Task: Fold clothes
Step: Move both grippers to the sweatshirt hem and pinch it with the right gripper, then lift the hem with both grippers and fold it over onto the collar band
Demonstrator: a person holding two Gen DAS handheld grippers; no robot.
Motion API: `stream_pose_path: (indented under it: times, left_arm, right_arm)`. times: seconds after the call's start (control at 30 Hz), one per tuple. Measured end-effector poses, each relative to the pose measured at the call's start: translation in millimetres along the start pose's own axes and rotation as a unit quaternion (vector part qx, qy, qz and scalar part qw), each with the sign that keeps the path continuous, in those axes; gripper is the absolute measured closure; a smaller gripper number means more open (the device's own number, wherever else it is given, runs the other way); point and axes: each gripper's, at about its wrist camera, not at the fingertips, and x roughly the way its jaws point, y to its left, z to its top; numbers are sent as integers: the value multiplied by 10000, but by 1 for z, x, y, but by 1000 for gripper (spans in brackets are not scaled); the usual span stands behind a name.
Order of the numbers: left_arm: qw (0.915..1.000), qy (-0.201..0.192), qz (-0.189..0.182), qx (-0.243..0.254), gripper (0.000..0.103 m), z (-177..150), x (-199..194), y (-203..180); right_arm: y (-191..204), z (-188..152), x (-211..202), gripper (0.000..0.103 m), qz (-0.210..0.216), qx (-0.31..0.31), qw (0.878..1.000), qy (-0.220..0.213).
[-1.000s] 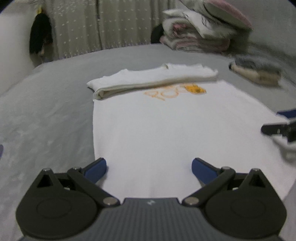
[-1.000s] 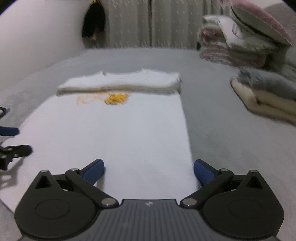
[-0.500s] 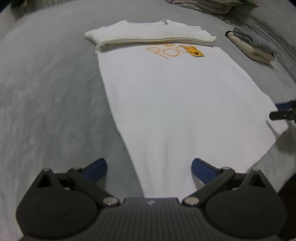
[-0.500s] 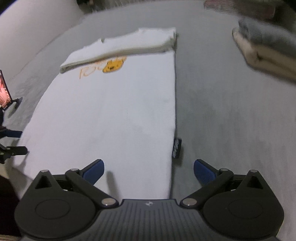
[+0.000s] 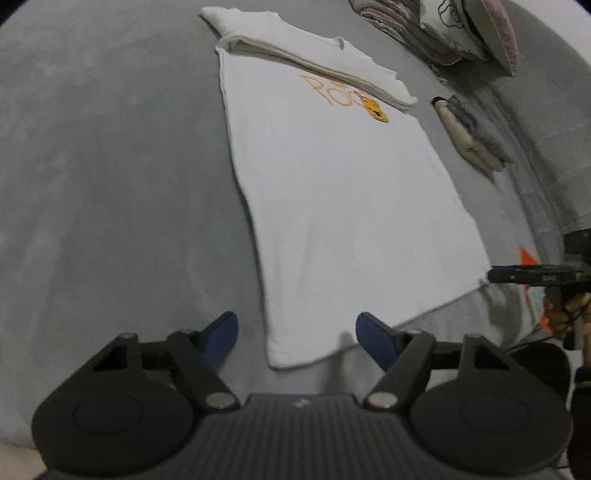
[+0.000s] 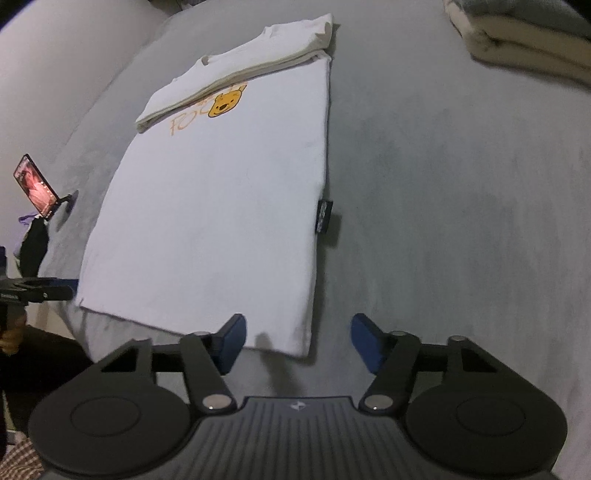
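A white T-shirt [image 5: 332, 206] [image 6: 221, 206] with an orange print and a bear face lies flat on the grey bed, its top part folded over at the far end. My left gripper [image 5: 297, 338] hovers open over the shirt's near left hem corner, nothing between its fingers. My right gripper [image 6: 297, 341] is open over the near right hem corner, also empty. Each gripper shows at the edge of the other's view: the right gripper [image 5: 532, 275] and the left gripper [image 6: 33, 290]. A black label [image 6: 324, 216] sticks out of the shirt's right seam.
The grey bed cover [image 5: 110, 184] spreads around the shirt. Folded grey and cream garments [image 5: 476, 136] [image 6: 524, 40] lie to the right, with stacked bedding [image 5: 461, 29] beyond. A lit phone on a stand [image 6: 37, 188] sits at the bed's left edge.
Both grippers have pulled back and tilted down, from over the shirt's middle to its near hem corners. The shirt itself has not moved. Both stay open.
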Motion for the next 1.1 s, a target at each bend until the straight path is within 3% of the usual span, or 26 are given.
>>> stream_pose_path:
  times: [0.07, 0.17, 0.3, 0.47, 0.67, 0.83, 1.1]
  left_arm:
    - [9999, -54, -133, -49, 32, -4, 2, 1]
    - [9987, -56, -420, -290, 48, -7, 3, 8]
    - [9967, -52, -597, -539, 55, -8, 7, 16]
    - [9951, 119, -729, -653, 70, -6, 14, 19]
    - [9887, 295, -1104, -973, 87, -5, 24, 26]
    - [9836, 104, -1458, -1055, 97, 2, 21, 24]
    - [9689, -369, -1894, -1552, 98, 26, 16, 27]
  right_arm:
    - [-1, -3, 0, 45, 48, -2, 10000, 11]
    - [-2, -5, 1, 53, 172, 81, 9998, 69]
    - [-5, -6, 4, 64, 228, 209, 9995, 107]
    - [-15, -9, 7, 88, 407, 455, 9980, 137]
    - [-28, -8, 8, 91, 810, 811, 9933, 130]
    - [-30, 1, 5, 92, 1166, 976, 9884, -27]
    - [-19, 32, 1, 92, 1657, 1142, 9787, -413]
